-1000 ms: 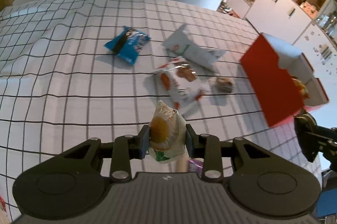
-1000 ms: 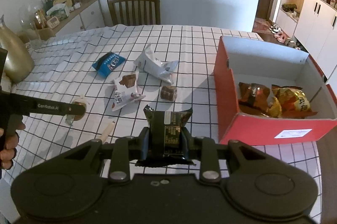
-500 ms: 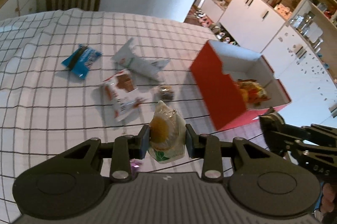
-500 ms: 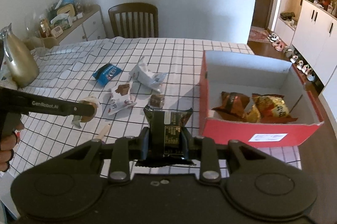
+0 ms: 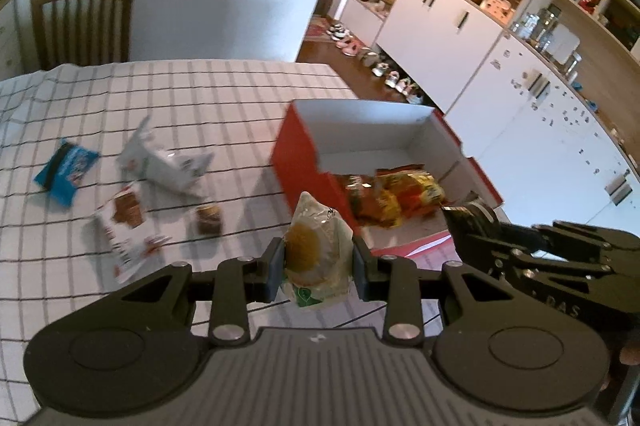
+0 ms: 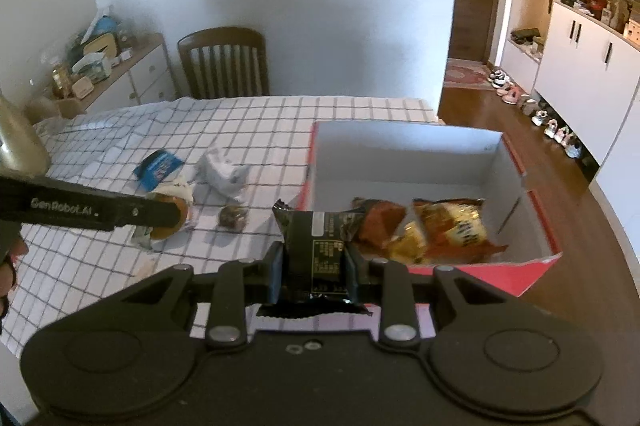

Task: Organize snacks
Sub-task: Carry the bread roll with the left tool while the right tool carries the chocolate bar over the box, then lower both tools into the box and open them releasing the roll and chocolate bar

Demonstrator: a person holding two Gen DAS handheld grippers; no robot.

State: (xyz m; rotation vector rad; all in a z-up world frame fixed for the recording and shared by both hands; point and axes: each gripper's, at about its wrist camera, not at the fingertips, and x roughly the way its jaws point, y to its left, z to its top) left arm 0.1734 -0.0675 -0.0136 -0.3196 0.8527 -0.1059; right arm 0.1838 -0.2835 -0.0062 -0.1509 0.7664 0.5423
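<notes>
My left gripper [image 5: 319,266] is shut on a clear-wrapped round pastry [image 5: 316,250], held above the table near the red box [image 5: 298,153]. My right gripper [image 6: 314,268] is shut on a black snack packet [image 6: 316,242], just in front of the red box [image 6: 532,276]. Orange and yellow chip bags [image 6: 424,230] lie inside the box. In the right wrist view the left gripper [image 6: 176,211] comes in from the left with the pastry [image 6: 170,218]. In the left wrist view the right gripper [image 5: 466,222] shows at the box's near corner.
On the checked tablecloth [image 5: 200,97] lie a blue packet [image 5: 66,171], a white packet [image 5: 164,165], a red-and-white cookie packet [image 5: 126,226] and a small brown wrapped cake [image 5: 208,220]. A wooden chair [image 6: 224,63] stands at the far end. White cabinets [image 5: 440,25] line the right.
Both grippers have risen and moved toward the red box, each keeping its snack. The box interior and chip bags now show much more fully in both views.
</notes>
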